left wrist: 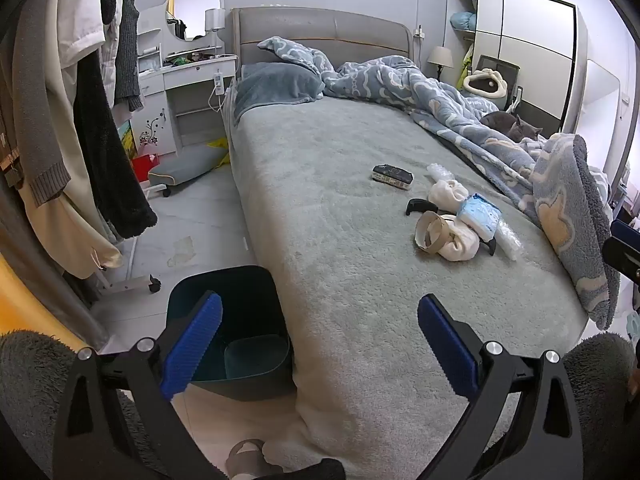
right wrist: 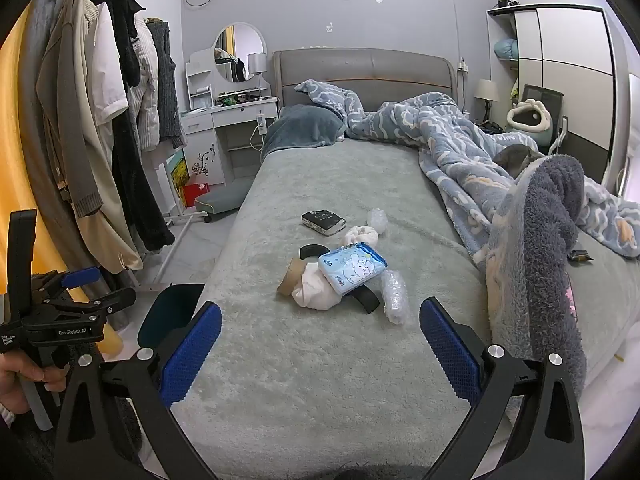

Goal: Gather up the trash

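The bed [right wrist: 320,360], covered in a grey-green fleece, carries a loose heap of trash in its middle: a blue tissue pack [right wrist: 352,266] lying on crumpled white paper [right wrist: 316,294], a cardboard tube [right wrist: 290,276], and bubble wrap [right wrist: 394,296] just beside them. A rumpled blue duvet [right wrist: 460,148] crowds the right side, and what looks like a grey cat [left wrist: 508,124] lies in it. A dark green bin [left wrist: 240,328] stands on the floor against the bed. A small black book [right wrist: 324,222] lies beyond the heap. The left claw [left wrist: 320,348] and the right claw [right wrist: 320,350] both hover released, grasping nothing.
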Motion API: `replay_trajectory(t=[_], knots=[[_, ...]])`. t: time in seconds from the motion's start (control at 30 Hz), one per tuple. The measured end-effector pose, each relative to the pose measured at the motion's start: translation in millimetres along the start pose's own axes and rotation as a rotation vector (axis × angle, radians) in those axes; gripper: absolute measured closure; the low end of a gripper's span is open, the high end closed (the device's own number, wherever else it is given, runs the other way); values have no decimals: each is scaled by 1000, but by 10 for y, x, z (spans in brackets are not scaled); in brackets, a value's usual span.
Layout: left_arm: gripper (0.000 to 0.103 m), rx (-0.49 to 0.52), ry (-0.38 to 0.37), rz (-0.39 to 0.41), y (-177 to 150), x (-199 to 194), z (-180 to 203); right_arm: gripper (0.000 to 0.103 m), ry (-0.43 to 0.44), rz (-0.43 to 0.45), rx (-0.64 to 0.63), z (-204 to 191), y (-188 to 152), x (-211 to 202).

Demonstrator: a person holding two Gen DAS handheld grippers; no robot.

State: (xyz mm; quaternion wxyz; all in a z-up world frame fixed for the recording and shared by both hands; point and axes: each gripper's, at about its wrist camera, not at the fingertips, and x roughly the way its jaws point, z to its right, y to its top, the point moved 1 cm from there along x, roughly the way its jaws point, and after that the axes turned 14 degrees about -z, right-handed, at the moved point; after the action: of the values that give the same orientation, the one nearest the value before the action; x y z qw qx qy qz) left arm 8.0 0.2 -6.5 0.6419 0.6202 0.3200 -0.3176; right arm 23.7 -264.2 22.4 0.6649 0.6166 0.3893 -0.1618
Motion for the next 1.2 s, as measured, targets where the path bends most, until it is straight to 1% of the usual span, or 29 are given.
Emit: replay_trajectory(t=[1.03,1.2], knots=[[3,-1,-1,-1,0,0,-1,3,0,0,0,8,4,-9],[3,2,-10,0,-6,-6,6,3,11,5,8,24,-1,-11]])
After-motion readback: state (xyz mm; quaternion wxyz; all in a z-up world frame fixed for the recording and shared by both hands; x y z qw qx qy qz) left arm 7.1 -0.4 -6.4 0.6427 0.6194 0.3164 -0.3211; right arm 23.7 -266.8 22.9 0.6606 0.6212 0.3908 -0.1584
